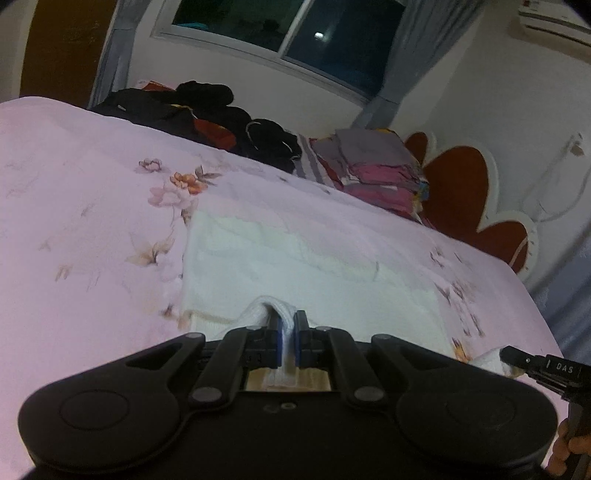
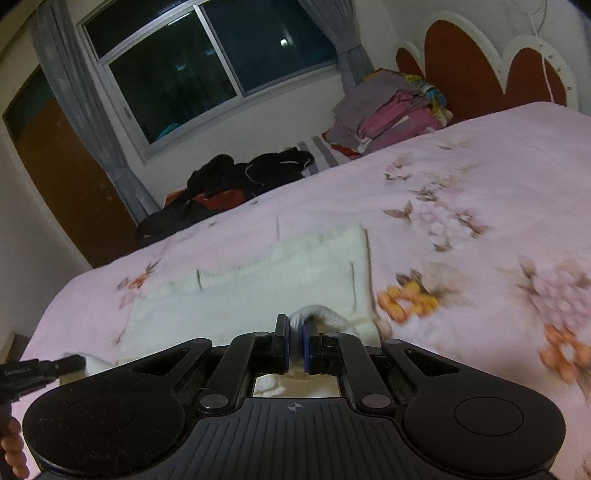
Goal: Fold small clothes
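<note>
A white knitted garment (image 1: 295, 258) lies flat on the pink floral bedspread (image 1: 92, 221). My left gripper (image 1: 290, 325) is shut on a bunched piece of its near edge, which sticks up between the blue pads. In the right wrist view the same white garment (image 2: 266, 280) spreads ahead, and my right gripper (image 2: 295, 332) is shut on another bunch of its near edge. Each view catches the other gripper at its side: the right gripper (image 1: 517, 356) at the lower right, the left gripper (image 2: 70, 363) at the lower left, both beside white cloth.
Dark clothes (image 1: 207, 114) are heaped along the bed's far side under the window (image 1: 295, 33). A stack of folded pink and grey clothes (image 1: 376, 170) sits by the red and white headboard (image 1: 465, 192). A person's fingers (image 2: 14, 450) show at the frame edge.
</note>
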A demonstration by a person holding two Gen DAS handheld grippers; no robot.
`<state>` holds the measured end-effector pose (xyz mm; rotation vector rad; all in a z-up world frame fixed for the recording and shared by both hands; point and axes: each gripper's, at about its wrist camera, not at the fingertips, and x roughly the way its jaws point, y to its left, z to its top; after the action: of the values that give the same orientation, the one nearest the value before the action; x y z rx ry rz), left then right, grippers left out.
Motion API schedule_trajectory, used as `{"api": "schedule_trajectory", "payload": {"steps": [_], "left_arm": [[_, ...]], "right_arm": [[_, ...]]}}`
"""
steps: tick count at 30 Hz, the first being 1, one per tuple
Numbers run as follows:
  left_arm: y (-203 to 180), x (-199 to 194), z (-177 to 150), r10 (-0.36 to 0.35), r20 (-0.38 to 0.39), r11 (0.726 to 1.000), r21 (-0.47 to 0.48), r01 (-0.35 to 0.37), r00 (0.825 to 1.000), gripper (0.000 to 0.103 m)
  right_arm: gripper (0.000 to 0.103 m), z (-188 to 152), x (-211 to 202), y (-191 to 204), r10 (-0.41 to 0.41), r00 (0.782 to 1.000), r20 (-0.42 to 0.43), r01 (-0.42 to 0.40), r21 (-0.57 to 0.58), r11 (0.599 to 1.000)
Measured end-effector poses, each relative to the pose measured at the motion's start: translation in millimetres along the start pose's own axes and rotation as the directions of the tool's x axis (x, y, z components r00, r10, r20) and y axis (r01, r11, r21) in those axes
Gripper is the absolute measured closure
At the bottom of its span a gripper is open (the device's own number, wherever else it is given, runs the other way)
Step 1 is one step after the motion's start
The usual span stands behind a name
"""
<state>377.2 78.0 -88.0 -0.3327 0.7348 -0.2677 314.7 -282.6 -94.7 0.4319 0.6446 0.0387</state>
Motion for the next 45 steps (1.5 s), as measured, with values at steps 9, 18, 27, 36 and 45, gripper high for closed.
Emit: {"api": "schedule_trajectory", "payload": {"steps": [9, 18, 27, 36, 45], "left_arm": [[5.8, 60.7, 44.0, 0.069, -0.003, 0.995, -0.066, -0.069, 0.998, 0.097], [13.9, 115.9, 56.5, 0.192, -0.070, 0.977, -0.074, -0.197, 0.979, 0.087], [28.1, 108.4, 77.4, 0.202, -0.001, 0.976, -0.081, -0.201, 0.979, 0.058], [19.5, 128.7, 67.1, 0.166, -0.067, 0.986, 0.048, -0.163, 0.984, 0.057], [14.6, 151.6, 54.1, 0.182, -0.104, 0.979, 0.107, -0.171, 0.978, 0.096]], "right_arm": [[0.097, 44.8, 77.4, -21.3, -0.008, 1.000, -0.021, 0.010, 0.086, 0.996], [0.096, 56.3, 141.5, -39.4, -0.072, 0.992, -0.102, 0.086, 0.146, 0.986], [0.026, 69.6, 147.7, -44.6, -0.105, 0.994, -0.029, 0.108, 0.112, 0.988], [0.028, 66.4, 164.7, -41.0, -0.112, 0.991, -0.073, 0.107, -0.073, 0.992], [0.068, 58.9, 190.9, -41.7, -0.088, 0.987, -0.138, 0.062, -0.181, 0.982]]}}
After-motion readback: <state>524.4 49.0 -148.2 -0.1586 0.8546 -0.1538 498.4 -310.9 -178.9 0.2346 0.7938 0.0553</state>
